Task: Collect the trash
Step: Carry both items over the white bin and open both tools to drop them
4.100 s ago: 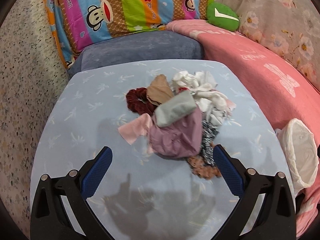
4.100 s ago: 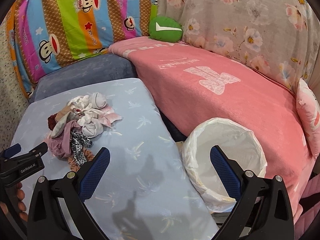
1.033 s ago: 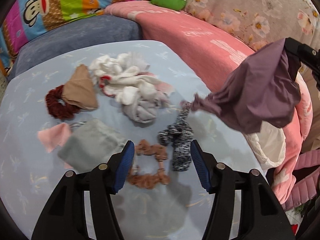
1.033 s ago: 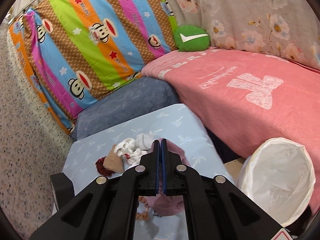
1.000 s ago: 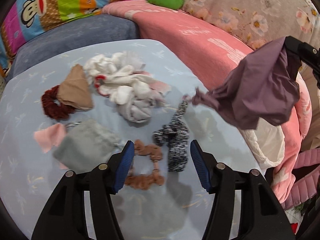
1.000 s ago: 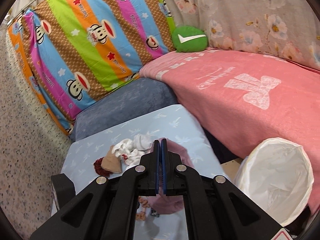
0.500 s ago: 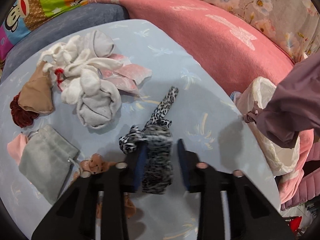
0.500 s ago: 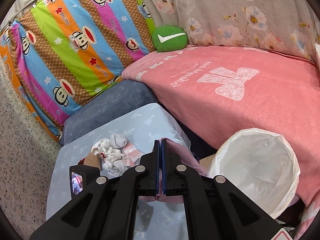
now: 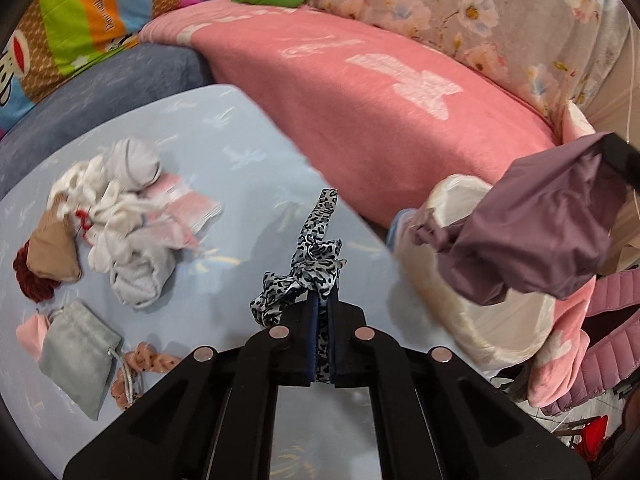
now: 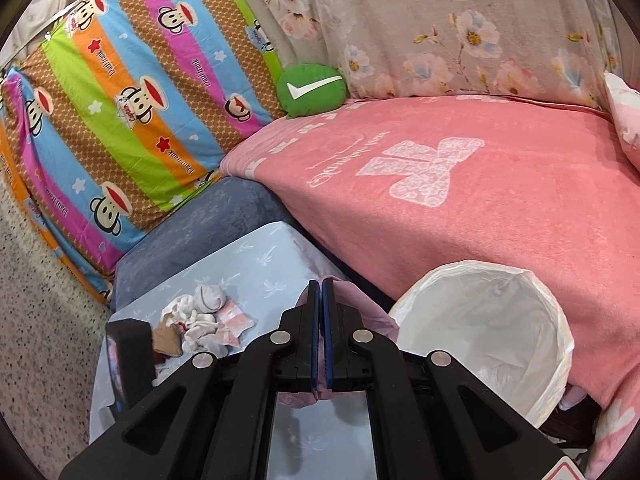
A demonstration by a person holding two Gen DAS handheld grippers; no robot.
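Leopard-print fabric strip [image 9: 310, 264] is clamped in the left gripper [image 9: 322, 320], jaws closed on it above the worktop [image 9: 240, 152]; mauve cloth [image 9: 536, 236] is pinched by the right gripper [image 10: 320, 332] over the lined bin [image 10: 488, 332], evidently for dropping.
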